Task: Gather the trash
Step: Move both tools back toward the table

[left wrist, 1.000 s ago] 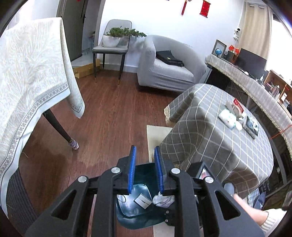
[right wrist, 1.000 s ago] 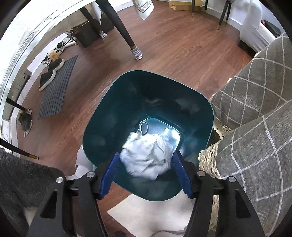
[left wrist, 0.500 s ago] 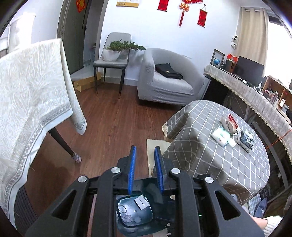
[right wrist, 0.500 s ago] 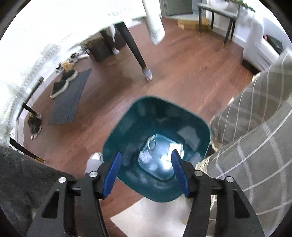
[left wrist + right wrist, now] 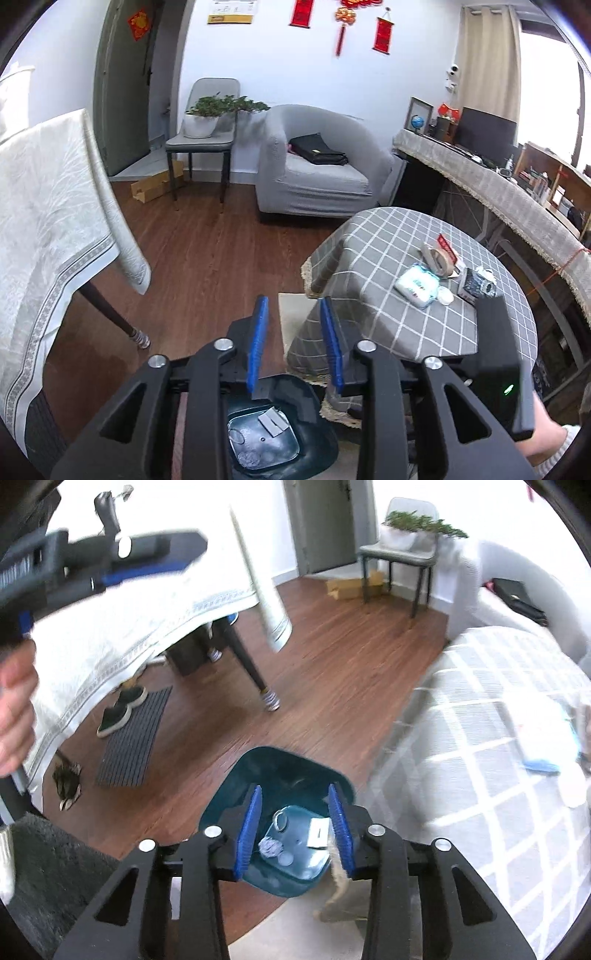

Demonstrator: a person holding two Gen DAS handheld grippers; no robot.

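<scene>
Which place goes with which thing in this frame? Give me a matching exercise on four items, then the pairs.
Things:
1. crumpled tissue
2. black briefcase
3. potted plant
4. tape roll

Places:
A. on the grey dining chair
B. on the checked tablecloth of the round table
C. at the bottom of the teal trash bin
D. on the seat of the grey armchair

Pairs: 1-C, 2-D, 3-A, 4-B
</scene>
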